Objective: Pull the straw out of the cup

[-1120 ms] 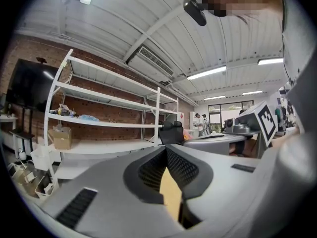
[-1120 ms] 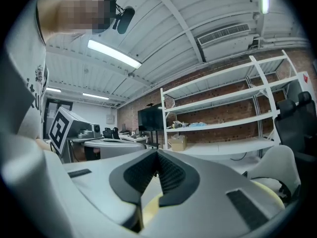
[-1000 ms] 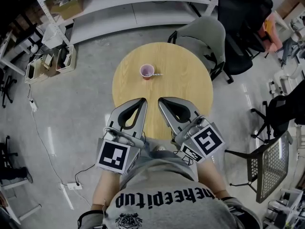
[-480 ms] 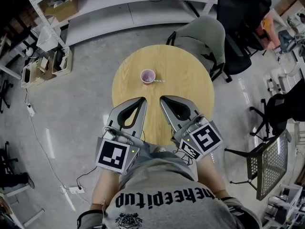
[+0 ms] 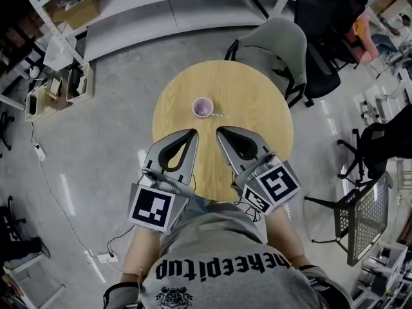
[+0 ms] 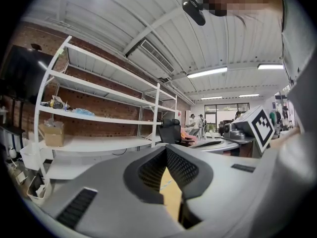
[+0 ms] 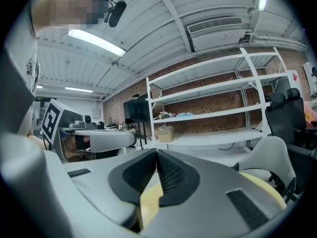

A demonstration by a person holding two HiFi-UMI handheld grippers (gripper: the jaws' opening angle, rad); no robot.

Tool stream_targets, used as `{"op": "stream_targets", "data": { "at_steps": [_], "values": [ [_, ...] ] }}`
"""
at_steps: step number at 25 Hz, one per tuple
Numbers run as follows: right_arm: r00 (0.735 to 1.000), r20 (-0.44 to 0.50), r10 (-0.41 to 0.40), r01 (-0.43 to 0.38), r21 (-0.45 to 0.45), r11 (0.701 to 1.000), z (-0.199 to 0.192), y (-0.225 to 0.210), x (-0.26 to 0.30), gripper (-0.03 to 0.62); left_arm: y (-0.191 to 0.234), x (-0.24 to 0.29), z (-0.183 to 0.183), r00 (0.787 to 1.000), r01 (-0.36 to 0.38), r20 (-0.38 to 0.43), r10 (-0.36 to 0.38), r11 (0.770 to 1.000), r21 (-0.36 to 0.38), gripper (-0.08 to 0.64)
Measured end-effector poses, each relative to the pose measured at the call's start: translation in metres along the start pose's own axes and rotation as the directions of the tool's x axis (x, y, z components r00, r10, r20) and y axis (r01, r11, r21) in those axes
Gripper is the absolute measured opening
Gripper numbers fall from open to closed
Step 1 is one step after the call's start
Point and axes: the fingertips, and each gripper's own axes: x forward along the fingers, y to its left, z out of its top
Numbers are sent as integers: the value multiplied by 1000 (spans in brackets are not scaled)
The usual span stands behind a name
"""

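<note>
Leaning over the right side of its rim, a thin pale straw (image 5: 218,115) sticks out of a small pink cup (image 5: 202,107) that stands near the middle of a round wooden table (image 5: 257,108), well apart from both tools. The straw looks light, smooth and easily bent, so a gentle pinch on the bare length just outside the rim seems the best hold, drawn along the straw's own lean. The cup looks light too (it would likely tip or slide if left unsteadied), which argues for bracing its wall with the other tool. At the near edge of the table the left gripper (image 5: 194,134) has its jaws brought together at the tips with nothing in them, as the left gripper view (image 6: 166,148) also shows. Beside it, the right gripper (image 5: 219,132) is opening: only a narrow slit parts its tips in the right gripper view (image 7: 156,153), and nothing lies between them. Both point toward the cup and neither has reached it. A grey chair (image 5: 270,40) waits beyond the table, with white shelving (image 5: 161,5) along the far wall.
</note>
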Motion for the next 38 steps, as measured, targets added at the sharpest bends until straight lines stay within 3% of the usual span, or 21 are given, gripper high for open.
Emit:
{"op": "stream_targets", "data": {
  "at_steps": [11, 23, 38],
  "values": [
    [995, -53, -85, 87, 47, 995, -21, -32, 19, 29, 21, 19, -10, 999, 44, -27, -45, 999, -24, 26],
    [968, -137, -209, 221, 78, 972, -52, -76, 22, 32, 34, 39, -20, 994, 92, -53, -94, 995, -44, 26],
    [942, -244, -231, 264, 110, 958, -89, -94, 24, 86, 43, 53, -32, 989, 121, -79, -126, 990, -67, 26]
  ]
}}
